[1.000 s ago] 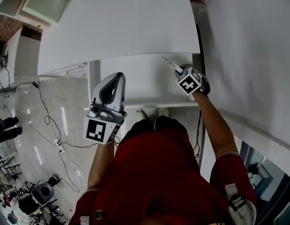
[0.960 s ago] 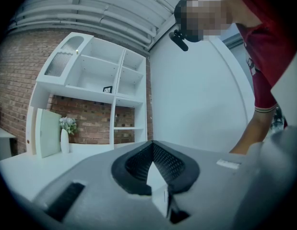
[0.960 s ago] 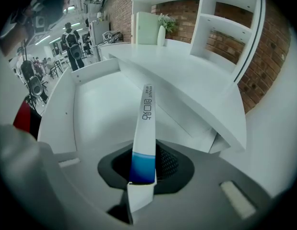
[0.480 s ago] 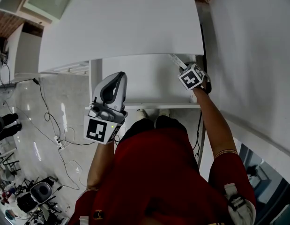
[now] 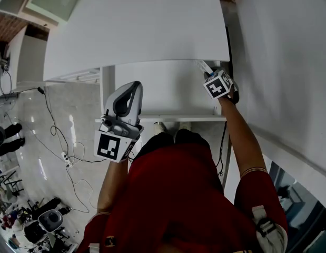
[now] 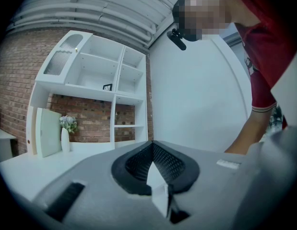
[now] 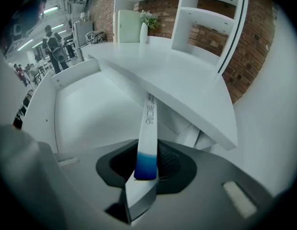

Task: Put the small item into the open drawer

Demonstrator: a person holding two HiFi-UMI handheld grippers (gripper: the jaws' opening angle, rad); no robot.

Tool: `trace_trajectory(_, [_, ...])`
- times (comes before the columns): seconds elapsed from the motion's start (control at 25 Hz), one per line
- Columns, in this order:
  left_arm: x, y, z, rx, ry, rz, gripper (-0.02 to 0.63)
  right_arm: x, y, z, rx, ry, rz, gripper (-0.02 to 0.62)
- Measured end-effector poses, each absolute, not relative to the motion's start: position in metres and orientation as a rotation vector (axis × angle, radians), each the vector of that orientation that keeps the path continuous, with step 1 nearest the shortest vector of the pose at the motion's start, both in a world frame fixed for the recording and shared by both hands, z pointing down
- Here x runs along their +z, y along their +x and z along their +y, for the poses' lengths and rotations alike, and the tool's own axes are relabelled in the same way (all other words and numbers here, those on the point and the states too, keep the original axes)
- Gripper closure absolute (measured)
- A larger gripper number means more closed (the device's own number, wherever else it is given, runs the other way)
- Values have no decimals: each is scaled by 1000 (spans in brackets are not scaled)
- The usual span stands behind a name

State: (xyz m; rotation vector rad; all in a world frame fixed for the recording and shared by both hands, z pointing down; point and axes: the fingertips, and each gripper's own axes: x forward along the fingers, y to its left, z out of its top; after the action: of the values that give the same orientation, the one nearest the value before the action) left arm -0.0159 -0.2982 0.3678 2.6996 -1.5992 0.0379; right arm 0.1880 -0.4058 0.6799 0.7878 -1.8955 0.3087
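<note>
**A:** What is the right gripper doing?

**B:** Its jaws are opening, with a flat white tube standing between them. The tube's blue end is sitting at the tips.

**A:** Where is the tube pointing?

**B:** Straight ahead and upward, reaching to the edge of the white desk top. Whether it is touching there is unclear.

**A:** And the drawer?

**B:** It is lying open ahead, to the claw's left, passing under the desk top.

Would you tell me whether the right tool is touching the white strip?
Touching. In the right gripper view the right tool has the white strip pressed between its jaws at the blue end, though they are opening.
</note>
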Motion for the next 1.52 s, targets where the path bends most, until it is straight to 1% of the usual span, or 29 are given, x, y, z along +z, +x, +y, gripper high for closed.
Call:
trace_trajectory(0.12, [369, -17, -298, 40, 2700, -1598, 607, 681, 186, -405, 311, 783, -1910, 470])
trace_trajectory(0.32, [368, -15, -295, 36, 2706, -1592, 607, 674, 186, -402, 309, 788, -1941, 446])
trace_trajectory(0.68, [365, -3, -289, 14, 2742, -1551, 607, 631, 188, -394, 189, 794, -2039, 440])
trace_trajectory(1.04, [361, 13, -285, -31, 2790, -1481, 607, 527, 173, -373, 26, 858, -2222, 490])
trace_trajectory(1.24, [357, 17, -281, -57, 2812, -1451, 607, 467, 153, -345, 15, 944, -2377, 530])
trace_trajectory(1.52, [350, 16, -275, -89, 2840, -1417, 607, 402, 108, -300, 41, 1005, -2608, 572])
